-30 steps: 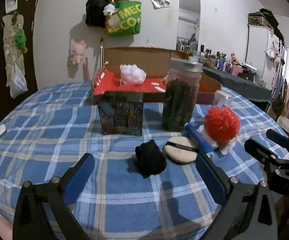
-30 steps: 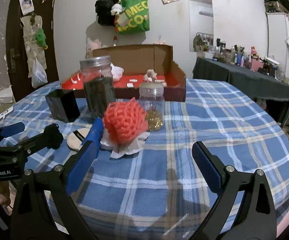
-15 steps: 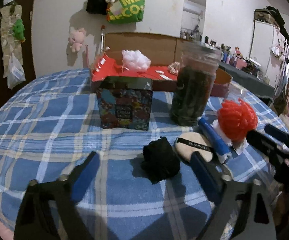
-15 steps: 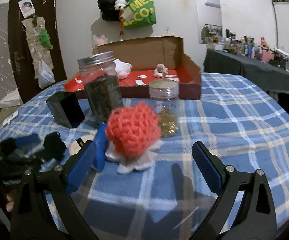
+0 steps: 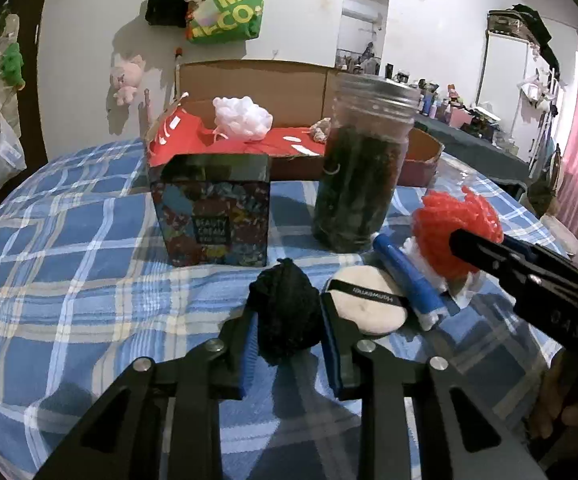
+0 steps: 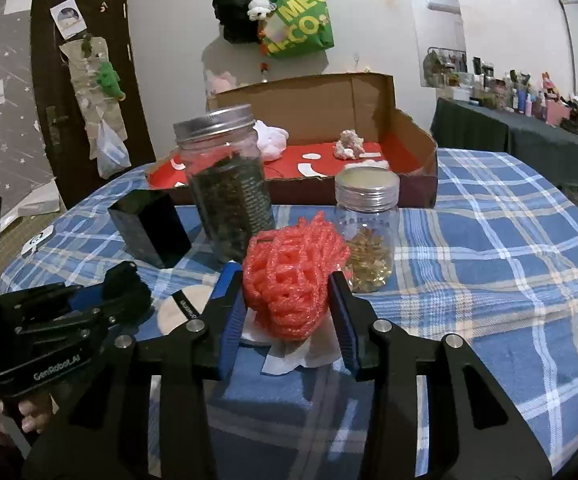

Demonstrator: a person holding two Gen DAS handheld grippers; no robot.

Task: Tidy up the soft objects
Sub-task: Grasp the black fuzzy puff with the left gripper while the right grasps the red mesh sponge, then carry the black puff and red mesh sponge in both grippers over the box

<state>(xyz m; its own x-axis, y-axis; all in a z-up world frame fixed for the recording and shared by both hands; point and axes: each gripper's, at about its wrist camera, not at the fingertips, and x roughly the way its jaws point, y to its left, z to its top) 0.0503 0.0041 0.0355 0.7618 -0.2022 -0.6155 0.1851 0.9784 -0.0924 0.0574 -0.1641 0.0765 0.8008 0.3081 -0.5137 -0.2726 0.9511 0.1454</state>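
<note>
The near side of the black yarn ball (image 5: 285, 316) is hidden behind the left tongs (image 5: 287, 326), whose blue pads have just been closing and are now pressed against its two sides. The red mesh pouf (image 6: 289, 284) is pinched likewise by the right tongs (image 6: 289, 312), which have also just been closing; its lower edge is masked by white paper beneath it. Both soft things rest on the plaid-covered counter (image 6: 489, 264), near its front. Neither shows a clear long axis, both being roundish. The powder puff (image 5: 369, 304) lies flat between them, partly covered by a blue finger of the right tongs. Just beyond stand a printed box (image 5: 213, 212), a dark-filled jar (image 5: 361, 172) and a small jar (image 6: 369, 236); the jar contents are hard to make out. Open cloth is seen to the right. The cardboard tray (image 6: 409, 136) stands at the far edge.
</note>
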